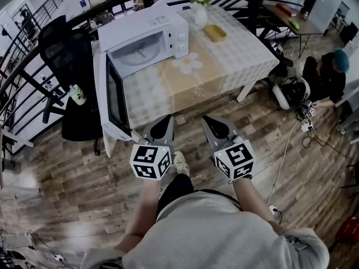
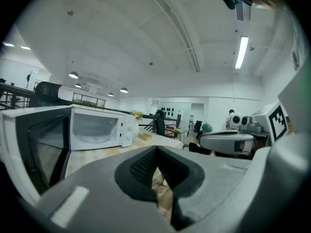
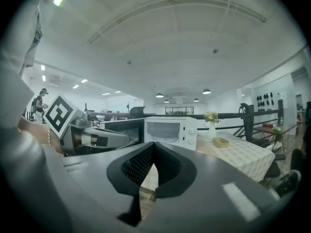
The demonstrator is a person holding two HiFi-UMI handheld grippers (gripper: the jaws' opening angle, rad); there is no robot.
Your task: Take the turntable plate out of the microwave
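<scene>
two idle: left hand-held gripper (image 1: 162,129), right hand-held gripper (image 1: 216,129), pressed together, empty
turntable plate (image 1: 140,52): ahead, microwave door (image 1: 114,97) open for reach

I record an open-plan office or lab: black office chair (image 1: 63,46), curved railing (image 1: 120,4), ceiling strip light (image 2: 241,52), loose cables (image 1: 285,150) across wood-look flooring (image 1: 73,178).

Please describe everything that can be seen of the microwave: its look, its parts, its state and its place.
The microwave is a white box that stands on the table, on its checked cloth, at the left end in the head view. Its door, white with a dark window, is swung wide open to the left, past the table's edge. Inside lies the round, pale plate. Two round knobs sit on the right-hand panel.
</scene>
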